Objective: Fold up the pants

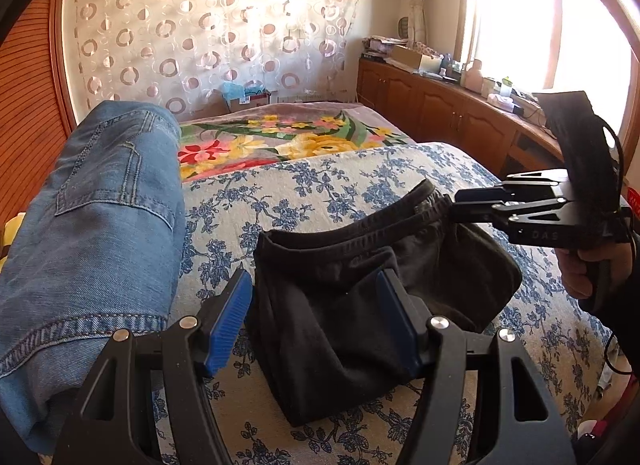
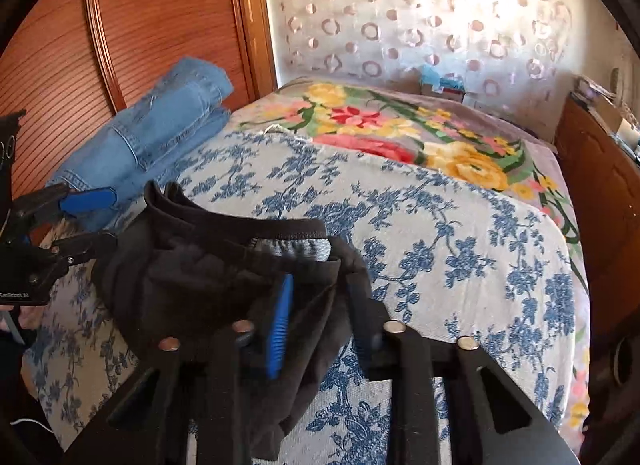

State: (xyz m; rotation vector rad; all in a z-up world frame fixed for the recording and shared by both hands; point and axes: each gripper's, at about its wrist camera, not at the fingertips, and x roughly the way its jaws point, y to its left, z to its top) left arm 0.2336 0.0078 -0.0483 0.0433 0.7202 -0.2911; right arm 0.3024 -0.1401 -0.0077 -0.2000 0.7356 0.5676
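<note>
The black pants (image 1: pixel 360 297) lie folded into a compact bundle on the blue-flowered bed cover, waistband toward the far side. My left gripper (image 1: pixel 316 317) is open, its blue pads either side of the bundle's near left part, not pinching it. My right gripper (image 1: pixel 460 205) reaches in from the right at the waistband. In the right wrist view the right gripper (image 2: pixel 320 321) has its jaws partly open around a fold of the black pants (image 2: pixel 192 277). The left gripper (image 2: pixel 96 221) shows open at the left there.
Folded blue jeans (image 1: pixel 92 225) lie at the bed's left edge, also in the right wrist view (image 2: pixel 160 133). A flowered blanket (image 1: pixel 280 137) covers the far part of the bed. Wooden cabinets (image 1: pixel 440 105) with clutter run along the right wall. A wooden panel (image 2: pixel 120 25) stands behind the jeans.
</note>
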